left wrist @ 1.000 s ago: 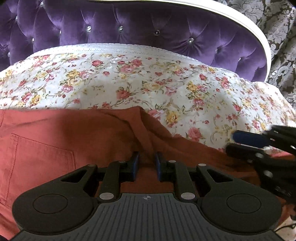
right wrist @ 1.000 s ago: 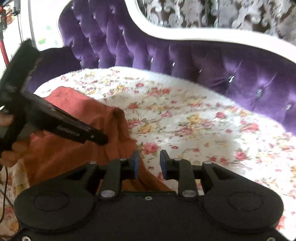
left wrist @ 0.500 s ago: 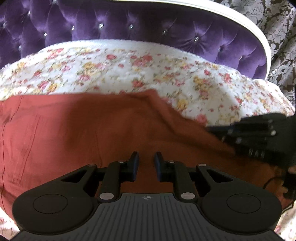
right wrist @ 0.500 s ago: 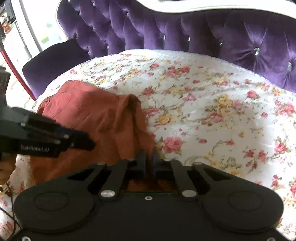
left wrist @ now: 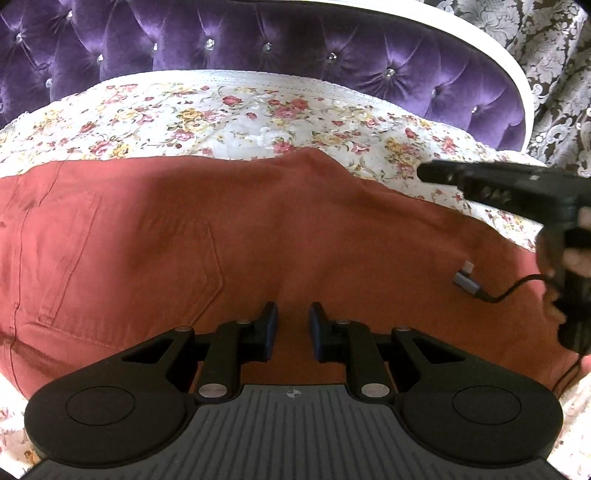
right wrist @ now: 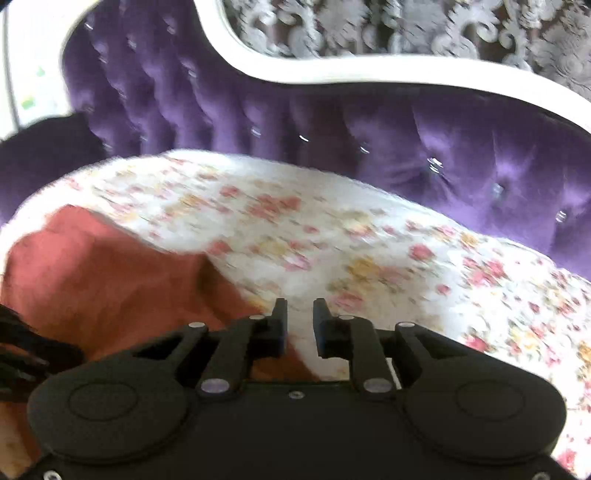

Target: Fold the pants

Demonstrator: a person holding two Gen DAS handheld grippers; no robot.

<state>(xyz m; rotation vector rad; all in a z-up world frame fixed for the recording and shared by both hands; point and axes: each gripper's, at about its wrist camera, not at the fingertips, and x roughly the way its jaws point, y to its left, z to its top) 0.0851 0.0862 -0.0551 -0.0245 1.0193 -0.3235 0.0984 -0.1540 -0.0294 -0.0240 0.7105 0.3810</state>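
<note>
The rust-red pants lie spread flat on the floral bed cover, back pocket seams showing. My left gripper hovers over their near part, open, nothing between the fingers. The right gripper shows in the left wrist view at the right, above the pants' right edge, held by a hand. In the blurred right wrist view my right gripper is open and empty over the pants' edge, where cloth meets the cover.
A purple tufted headboard with a white frame curves behind the bed. A cable with a grey plug hangs over the pants by the right gripper. Patterned wallpaper is behind.
The right gripper closed on the raised pants fold, then let go and opened. The bunched fold has dropped and the pants now lie flat. Both grippers moved back a little.
</note>
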